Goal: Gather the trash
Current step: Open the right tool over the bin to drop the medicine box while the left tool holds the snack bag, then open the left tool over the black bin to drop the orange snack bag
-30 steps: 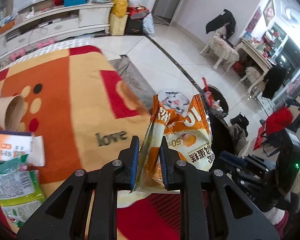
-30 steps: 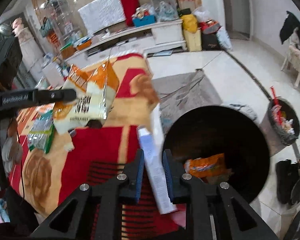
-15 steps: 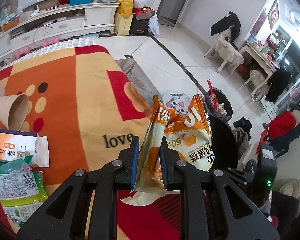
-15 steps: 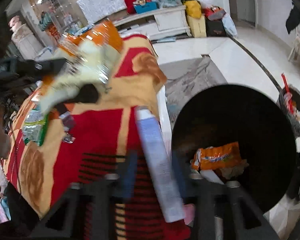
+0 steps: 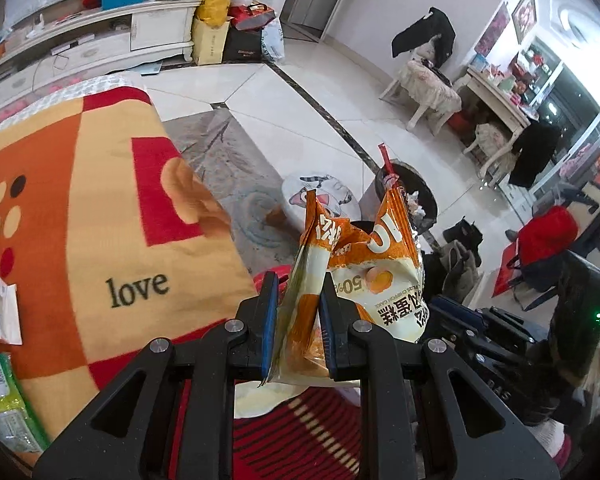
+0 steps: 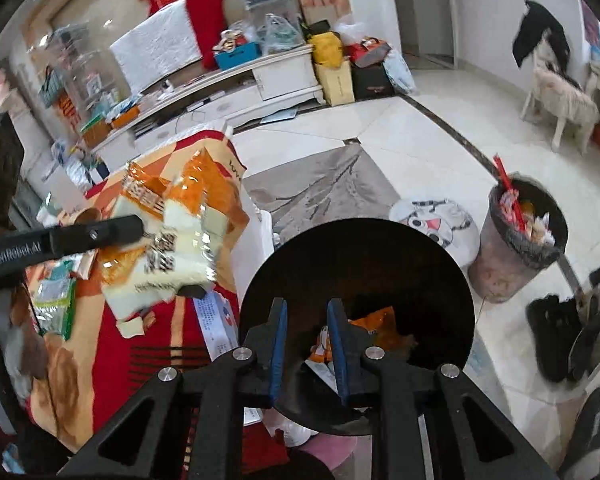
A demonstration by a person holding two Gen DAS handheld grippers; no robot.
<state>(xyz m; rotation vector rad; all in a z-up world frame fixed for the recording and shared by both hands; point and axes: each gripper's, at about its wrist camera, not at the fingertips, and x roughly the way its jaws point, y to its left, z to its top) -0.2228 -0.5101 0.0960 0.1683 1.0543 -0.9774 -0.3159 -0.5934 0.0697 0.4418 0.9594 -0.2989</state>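
My left gripper (image 5: 298, 320) is shut on an orange and white snack bag (image 5: 364, 272) and holds it upright above the blanket's edge; the bag also shows in the right wrist view (image 6: 172, 240). My right gripper (image 6: 308, 340) is open and empty over the black trash bin (image 6: 428, 264), which holds an orange wrapper (image 6: 374, 320). A white and blue box (image 6: 216, 320) leans between the blanket and the bin's left rim.
An orange and red blanket (image 5: 80, 208) covers the table, with a green packet (image 5: 0, 392) and a white box (image 5: 0, 308) at its left. A grey full waste basket (image 6: 516, 248) stands on the floor to the right. Shoes (image 6: 560, 336) lie beyond it.
My right gripper has opened and let go of the white and blue box, which now rests beside the bin. My left gripper has carried the snack bag rightward toward the bin.
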